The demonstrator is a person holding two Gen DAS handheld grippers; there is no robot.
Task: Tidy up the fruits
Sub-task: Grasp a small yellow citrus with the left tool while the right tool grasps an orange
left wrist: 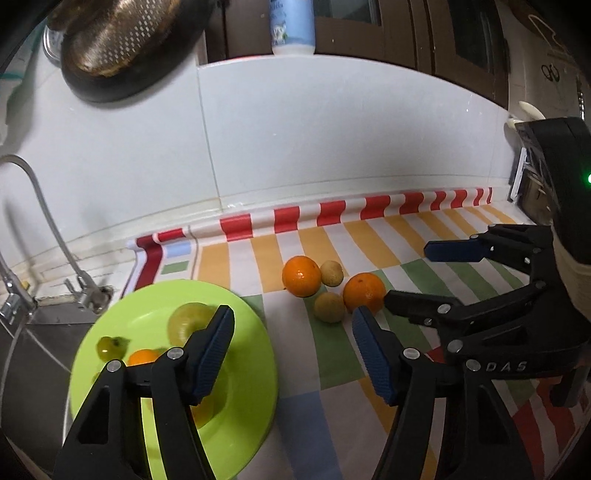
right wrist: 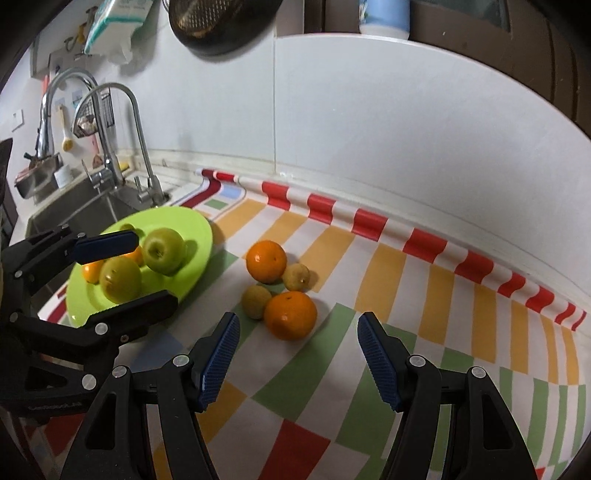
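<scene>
A lime green plate [right wrist: 199,236] sits by the sink and holds two green apples [right wrist: 163,250], small oranges and a small green fruit [left wrist: 107,347]. On the striped cloth lie two oranges [right wrist: 266,261] [right wrist: 291,314] and two small yellow-brown fruits [right wrist: 256,301] [right wrist: 296,276] in a cluster. My left gripper [left wrist: 293,332] is open and empty, above the plate's right edge; it also shows in the right wrist view [right wrist: 142,267]. My right gripper [right wrist: 298,338] is open and empty, just in front of the near orange; it also shows in the left wrist view [left wrist: 406,273].
A steel sink [right wrist: 85,206] with two tall faucets [right wrist: 142,147] lies left of the plate. A white tiled wall [right wrist: 406,129] backs the counter. A dark colander [right wrist: 218,22] hangs above. A white and blue bottle [left wrist: 291,26] stands on the ledge.
</scene>
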